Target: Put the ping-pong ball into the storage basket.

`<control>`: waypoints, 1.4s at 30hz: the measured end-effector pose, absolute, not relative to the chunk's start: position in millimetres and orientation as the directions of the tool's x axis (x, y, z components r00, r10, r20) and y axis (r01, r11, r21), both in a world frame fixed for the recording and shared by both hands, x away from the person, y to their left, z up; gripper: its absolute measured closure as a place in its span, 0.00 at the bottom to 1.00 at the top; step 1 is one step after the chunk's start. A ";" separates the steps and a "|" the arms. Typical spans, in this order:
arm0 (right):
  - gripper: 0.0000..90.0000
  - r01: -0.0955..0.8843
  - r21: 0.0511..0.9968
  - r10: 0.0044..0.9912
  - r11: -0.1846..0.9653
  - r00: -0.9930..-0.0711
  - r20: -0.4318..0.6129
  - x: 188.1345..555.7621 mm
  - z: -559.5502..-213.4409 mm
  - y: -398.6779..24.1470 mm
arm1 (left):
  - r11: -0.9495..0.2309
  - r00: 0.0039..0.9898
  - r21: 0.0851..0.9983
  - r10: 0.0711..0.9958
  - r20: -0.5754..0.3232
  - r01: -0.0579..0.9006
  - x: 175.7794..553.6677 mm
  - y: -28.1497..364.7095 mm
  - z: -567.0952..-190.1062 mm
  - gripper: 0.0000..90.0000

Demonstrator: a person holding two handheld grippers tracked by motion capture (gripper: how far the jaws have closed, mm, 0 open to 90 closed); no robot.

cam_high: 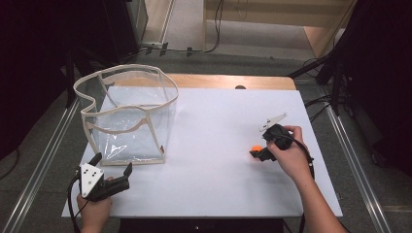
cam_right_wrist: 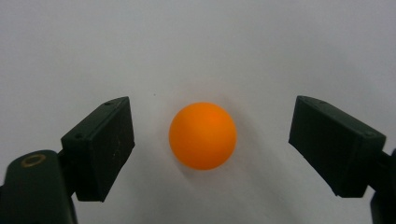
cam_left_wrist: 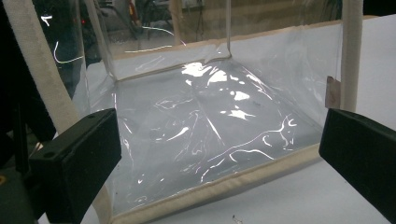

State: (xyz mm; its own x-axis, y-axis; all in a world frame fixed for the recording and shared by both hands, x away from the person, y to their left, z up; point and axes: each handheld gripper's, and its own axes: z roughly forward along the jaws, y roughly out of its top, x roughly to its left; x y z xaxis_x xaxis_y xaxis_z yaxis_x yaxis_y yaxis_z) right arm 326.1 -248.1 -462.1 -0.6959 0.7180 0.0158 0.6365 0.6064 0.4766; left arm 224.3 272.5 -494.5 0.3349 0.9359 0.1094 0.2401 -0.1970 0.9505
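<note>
Both grippers are spread wide and grasp nothing. On the right half of the white tabletop [cam_high: 218, 145], the right gripper [cam_high: 257, 151] points down at an orange ball [cam_high: 255, 147] that lies on the bare sheet, closer to the right edge than to the middle and about midway between the near and far edges. In the right gripper view the ball [cam_right_wrist: 202, 136] sits on the white surface between the two black jaws, with a clear gap on each side, so neither jaw touches it. The person's right hand [cam_high: 290, 153] wraps the gripper body, and a cable trails back along the forearm. Near the front left corner of the tabletop, the left gripper [cam_high: 113, 168] is held low in the left hand [cam_high: 94, 211], its grey three-cornered plate facing up and its jaws aimed at a clear plastic bag [cam_high: 128, 116] with cream fabric trim. That bag stands open and upright on the left part of the sheet, its near bottom edge just beyond the jaw tips. In the left gripper view the bag [cam_left_wrist: 205, 126] rises between and beyond the parted jaws, its shiny bottom panel empty and creased.
</note>
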 end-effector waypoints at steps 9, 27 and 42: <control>0.21 0.652 0.420 0.707 0.631 -0.706 0.034 328.3 -469.7 -247.3 | -0.196 0.334 0.950 0.936 0.109 0.241 224.4 272.5 -494.5 0.00; 0.39 0.655 0.336 0.685 0.677 -0.727 0.038 335.0 -480.8 -237.9 | -0.194 0.335 0.951 0.936 0.107 0.239 224.4 272.5 -494.5 0.00; 0.52 0.644 0.313 0.678 0.698 -0.735 0.001 337.4 -485.9 -233.9 | -0.194 0.336 0.951 0.936 0.106 0.239 224.3 272.6 -494.5 0.00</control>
State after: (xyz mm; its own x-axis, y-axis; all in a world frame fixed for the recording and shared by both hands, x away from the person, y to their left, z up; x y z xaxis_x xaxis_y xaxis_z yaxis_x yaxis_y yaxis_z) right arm 337.4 -233.9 -485.9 -0.7349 0.6781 0.0010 0.6444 0.6979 0.3126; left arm 224.3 272.6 -494.5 0.3357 0.9360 0.1060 0.2395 -0.1937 0.9514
